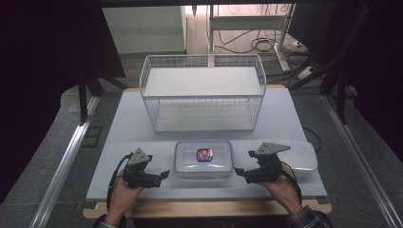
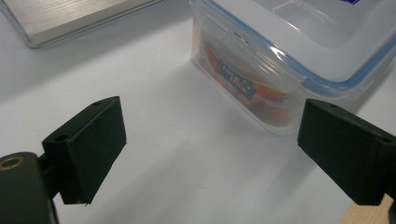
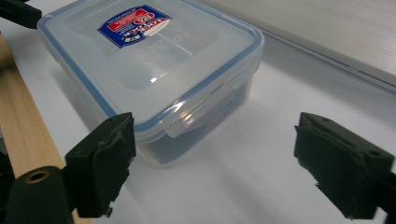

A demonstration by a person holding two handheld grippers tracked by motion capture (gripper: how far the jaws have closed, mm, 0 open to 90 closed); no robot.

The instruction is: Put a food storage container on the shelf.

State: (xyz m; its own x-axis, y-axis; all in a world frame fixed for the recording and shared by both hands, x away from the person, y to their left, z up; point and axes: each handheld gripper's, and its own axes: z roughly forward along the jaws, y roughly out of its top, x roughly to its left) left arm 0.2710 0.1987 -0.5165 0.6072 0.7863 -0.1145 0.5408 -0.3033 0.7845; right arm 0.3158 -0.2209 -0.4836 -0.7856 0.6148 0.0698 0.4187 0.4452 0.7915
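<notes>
Both tongs (image 1: 164, 175) (image 1: 239, 172) wide open, empty.

The left hand-held gripper (image 1: 164, 175) was a black, angular body with a grey three-cornered plate on top and a black cable looping back past the wrist. The right hand-held gripper (image 1: 238, 172) matched it: black housing, grey triangular plate, black cable trailing along the forearm. In the gripper views each jaw was a matte black block with small round screw holes in its upper face, and a brass-coloured ring sat in the black part at the lower left. The right forearm wore a plaid sleeve cuff (image 1: 304, 217).
</notes>
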